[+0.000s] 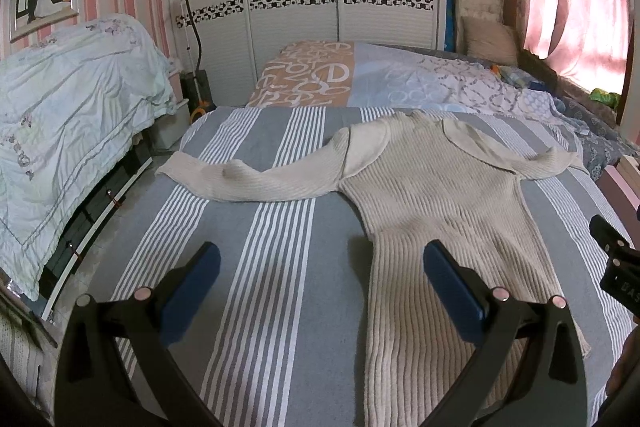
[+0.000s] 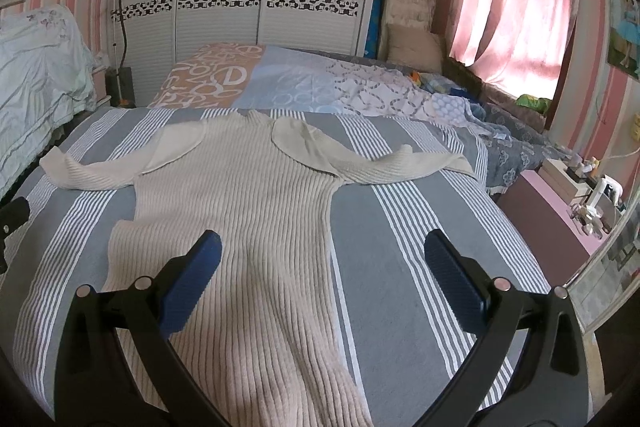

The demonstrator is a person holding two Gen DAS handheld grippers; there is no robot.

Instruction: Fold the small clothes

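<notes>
Hovering over the hem end of the sweater (image 1: 432, 195), both grippers are spread wide and grip nothing. The left gripper (image 1: 320, 267) straddles the sweater's left edge, one blue pad (image 1: 452, 287) over the knit and the other over bare sheet (image 1: 256, 247). The right gripper (image 2: 322, 259) straddles the opposite edge the same way.

The sweater lies flat on the striped sheet, collar toward 12 o'clock, hem toward 6. One sleeve (image 1: 240, 179) runs out toward 9 o'clock, the other toward 3, both fully extended.

Risks, as I judge them: the knit is thick, ribbed and stretchy, so a pinch near the edge may catch only the top layer and leave the back layer behind, giving a skewed fold. A pad pushed down too deep could also grab the sheet beneath, which looks thin and loose enough to bunch. Uneven lift between the two grippers would drag the body sideways and twist the sleeves.

The sweater is cream, with vertical ribs on the body and smoother, paler panels at the shoulders. The sheet is grey with bands of narrow white stripes, and lies mostly smooth.
</notes>
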